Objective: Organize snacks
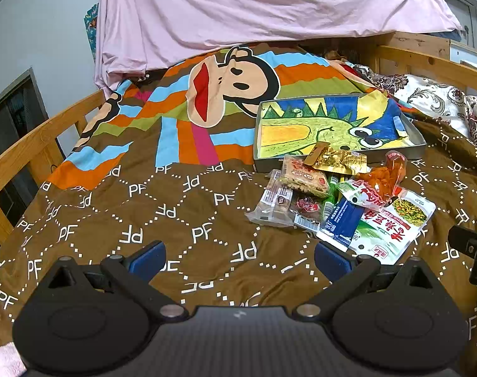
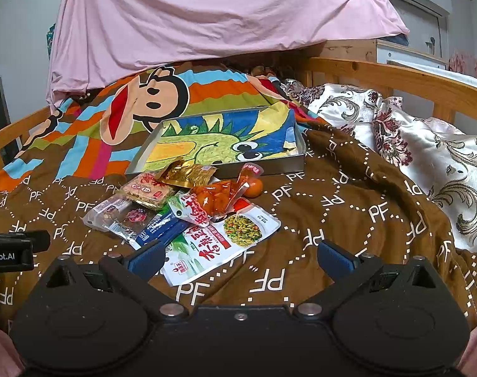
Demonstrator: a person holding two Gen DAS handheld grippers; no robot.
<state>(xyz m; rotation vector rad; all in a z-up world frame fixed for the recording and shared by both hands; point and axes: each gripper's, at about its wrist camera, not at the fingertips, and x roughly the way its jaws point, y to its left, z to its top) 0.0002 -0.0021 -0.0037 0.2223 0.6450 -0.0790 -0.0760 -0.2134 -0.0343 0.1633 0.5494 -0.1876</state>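
Snack pile (image 1: 339,201) sits right of centre in the left wrist view, centre-left in the right wrist view (image 2: 188,207), on the brown PF bedspread (image 1: 175,213). Tray (image 1: 419,139) with dragon drawing lies just behind the pile, gold packet (image 1: 336,158) overlapping its front rim. Left gripper (image 1: 240,256) spread wide, holding nothing. Right gripper (image 2: 238,256) also wide, its left finger over the green-white pouch (image 2: 219,242). Small orange (image 2: 254,187) beside the red packet (image 2: 219,198). Pink sheet (image 2: 207,15) across the top, floral quilt (image 2: 427,157) at right.
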